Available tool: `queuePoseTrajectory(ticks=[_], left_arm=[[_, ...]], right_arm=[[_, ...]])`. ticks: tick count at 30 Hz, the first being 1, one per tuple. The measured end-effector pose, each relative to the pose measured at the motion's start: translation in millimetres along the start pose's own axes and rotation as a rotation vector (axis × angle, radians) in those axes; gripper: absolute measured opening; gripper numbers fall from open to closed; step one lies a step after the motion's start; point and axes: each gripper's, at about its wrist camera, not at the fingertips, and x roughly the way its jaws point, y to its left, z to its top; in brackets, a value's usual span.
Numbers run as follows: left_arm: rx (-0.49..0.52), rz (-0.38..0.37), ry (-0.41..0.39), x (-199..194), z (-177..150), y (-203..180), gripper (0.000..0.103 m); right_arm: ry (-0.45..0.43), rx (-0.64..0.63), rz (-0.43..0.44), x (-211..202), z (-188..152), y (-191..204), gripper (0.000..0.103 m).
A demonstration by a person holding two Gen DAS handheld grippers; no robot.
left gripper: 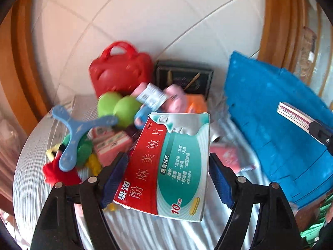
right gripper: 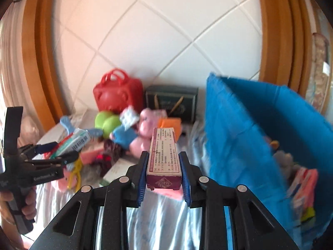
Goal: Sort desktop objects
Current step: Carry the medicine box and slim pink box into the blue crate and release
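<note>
My left gripper (left gripper: 167, 158) is shut on a red, teal and silver medicine box (left gripper: 177, 166), lifted over the pile of clutter. From the right wrist view the same left gripper (right gripper: 64, 150) shows at the left with that box (right gripper: 78, 140) in it. My right gripper (right gripper: 163, 155) is shut on a long maroon and pink carton (right gripper: 164, 145), which points away from me. That carton (left gripper: 293, 114) and the right gripper's tip also show at the right edge of the left wrist view. A blue fabric bin (right gripper: 239, 125) stands to the right, with soft toys and packets inside.
A heap lies on the striped cloth (left gripper: 145, 229): a red toy bag (left gripper: 120, 70), a dark green box (left gripper: 185, 77), green balls (left gripper: 118, 106), a blue boomerang (left gripper: 77, 129), pink plush toys (right gripper: 145, 125) and pink packets. A tiled wall rises behind. A hand (right gripper: 27, 204) holds the left gripper's handle.
</note>
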Motion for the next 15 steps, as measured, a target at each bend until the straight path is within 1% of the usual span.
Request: queuePoseTrajectory(ticks=[2, 4, 8, 12, 15], left_arm=[[0.023, -0.033, -0.047, -12.9, 13.5, -25.3, 0.078], [0.048, -0.069, -0.086, -25.0, 26.4, -54.4, 0.078], [0.101, -0.131, -0.135, -40.2, 46.1, -116.4, 0.078], [0.143, -0.203, -0.143, -47.9, 61.2, -179.5, 0.078], [0.183, -0.247, -0.146, -53.1, 71.1, -231.3, 0.078]], right_arm=[[-0.056, 0.004, -0.027, -21.9, 10.8, -17.4, 0.028], [-0.088, 0.001, -0.065, -38.3, 18.7, -35.3, 0.028], [-0.134, 0.003, -0.152, -63.5, 28.8, -76.1, 0.028], [-0.149, 0.025, -0.236, -78.6, 31.0, -127.2, 0.028], [-0.142, 0.045, -0.294, -83.9, 27.7, -169.1, 0.028]])
